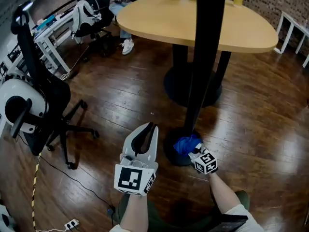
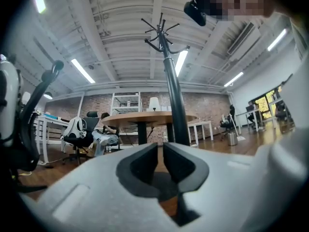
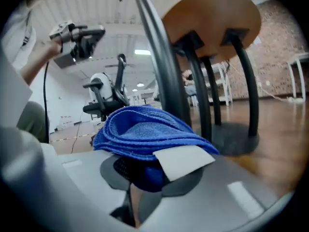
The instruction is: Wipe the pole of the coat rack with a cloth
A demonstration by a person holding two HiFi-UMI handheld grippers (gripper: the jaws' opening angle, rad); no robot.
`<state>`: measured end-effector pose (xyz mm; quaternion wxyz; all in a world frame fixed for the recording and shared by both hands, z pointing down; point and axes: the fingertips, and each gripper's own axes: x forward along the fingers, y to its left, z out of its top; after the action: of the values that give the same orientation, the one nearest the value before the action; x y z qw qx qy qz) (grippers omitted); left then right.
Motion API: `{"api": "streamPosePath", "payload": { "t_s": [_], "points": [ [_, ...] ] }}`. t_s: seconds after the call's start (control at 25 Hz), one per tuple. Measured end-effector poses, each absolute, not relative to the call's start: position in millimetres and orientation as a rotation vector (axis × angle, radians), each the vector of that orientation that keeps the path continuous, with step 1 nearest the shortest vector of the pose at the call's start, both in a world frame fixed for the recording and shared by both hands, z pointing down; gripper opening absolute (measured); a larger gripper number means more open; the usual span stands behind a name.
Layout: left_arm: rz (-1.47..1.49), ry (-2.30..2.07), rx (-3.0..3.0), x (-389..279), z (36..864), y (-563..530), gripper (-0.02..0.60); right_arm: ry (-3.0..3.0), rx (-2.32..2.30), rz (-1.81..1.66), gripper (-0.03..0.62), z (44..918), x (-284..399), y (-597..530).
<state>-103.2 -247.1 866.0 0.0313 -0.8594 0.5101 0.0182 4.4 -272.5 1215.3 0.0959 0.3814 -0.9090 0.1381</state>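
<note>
**cloth (image 1: 187, 144) meets the foot of the pole (image 1: 205, 57), and no gripper steadies it**

the right gripper (image 1: 197, 151) pinches a folded blue cloth between its jaws and holds it low, at the very bottom of the dark pole, just above the round base (image 1: 169, 152) on the wooden floor (image 1: 120, 100). the right gripper view shows the cloth bunched over the jaws with the pole rising right behind it. whether the fabric wraps the pole or only leans on one side is not clear. the left gripper (image 1: 146, 132) hangs beside the base, jaws drawn nearly together on nothing, apart from the pole. that looks like the weak spot: with no hold on the pole, a firm upward stroke could rock or shift the whole stand. the loose folds could also drag out of the pinch as they rub along the metal. a round tabletop (image 1: 241, 33) stands close behind the pole and may crowd the right gripper higher up.
</note>
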Motion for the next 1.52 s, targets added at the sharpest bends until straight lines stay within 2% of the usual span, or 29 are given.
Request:
{"api": "streamPosePath", "payload": {
  "t_s": [0.16, 0.28, 0.36, 0.44, 0.52, 0.64, 0.72, 0.84, 0.96, 1.04, 1.16, 1.24, 1.32, 1.52],
  "points": [
    [0.124, 1.611, -2.596, -119.2, 844.4, -245.2, 0.034, -2.931, 1.057, -0.129, 0.103, 927.7, -42.4, -266.5],
    [0.133, 1.598, -2.575, -122.2, 835.9, -241.0, 0.034, -2.992, 1.092, -0.471, 0.103, 727.4, -52.7, -254.1],
    [0.157, 1.595, -2.569, -124.5, 832.4, -238.9, 0.034, -3.001, 1.155, -0.593, 0.103, 635.8, -49.1, -255.9],
    [0.173, 1.602, -2.569, -127.6, 830.9, -234.8, 0.034, -2.982, 1.233, -0.636, 0.103, 590.3, -40.9, -264.1],
    [0.181, 1.604, -2.574, -129.5, 830.3, -229.0, 0.034, -2.924, 1.297, -0.613, 0.103, 597.1, -33.8, -275.8],
    [0.185, 1.616, -2.571, -134.5, 831.4, -225.5, 0.034, -2.815, 1.352, -0.534, 0.103, 692.9, -29.5, -289.0],
    [0.198, 1.633, -2.553, -140.2, 831.0, -228.7, 0.034, -2.759, 1.319, -0.395, 0.103, 813.9, -37.1, -292.8],
    [0.212, 1.662, -2.542, -149.8, 835.6, -229.0, 0.034, -2.600, 1.231, -0.016, 0.103, 1051.2, -55.9, -288.5],
    [0.161, 1.682, -2.544, -151.2, 849.2, -230.2, 0.034, -2.358, 1.216, 0.219, 0.103, 1249.6, -44.9, -287.9],
    [0.133, 1.676, -2.552, -146.7, 855.9, -230.8, 0.034, -2.247, 1.203, 0.317, 0.102, 1332.1, -31.0, -286.2],
    [0.112, 1.638, -2.577, -139.2, 862.9, -229.8, 0.034, -2.183, 1.202, 0.467, 0.102, 1403.3, -24.5, -278.0],
    [0.105, 1.636, -2.598, -138.1, 871.2, -232.1, 0.034, -2.209, 1.208, 0.474, 0.101, 1406.4, -27.2, -278.9],
    [0.084, 1.643, -2.609, -136.8, 878.8, -237.8, 0.034, -2.338, 1.237, 0.360, 0.101, 1342.2, -37.3, -291.6],
    [0.045, 1.642, -2.620, -134.4, 867.6, -260.3, 0.034, -2.788, 1.423, -0.102, 0.101, 971.4, -45.0, -298.2]
  ]
}}
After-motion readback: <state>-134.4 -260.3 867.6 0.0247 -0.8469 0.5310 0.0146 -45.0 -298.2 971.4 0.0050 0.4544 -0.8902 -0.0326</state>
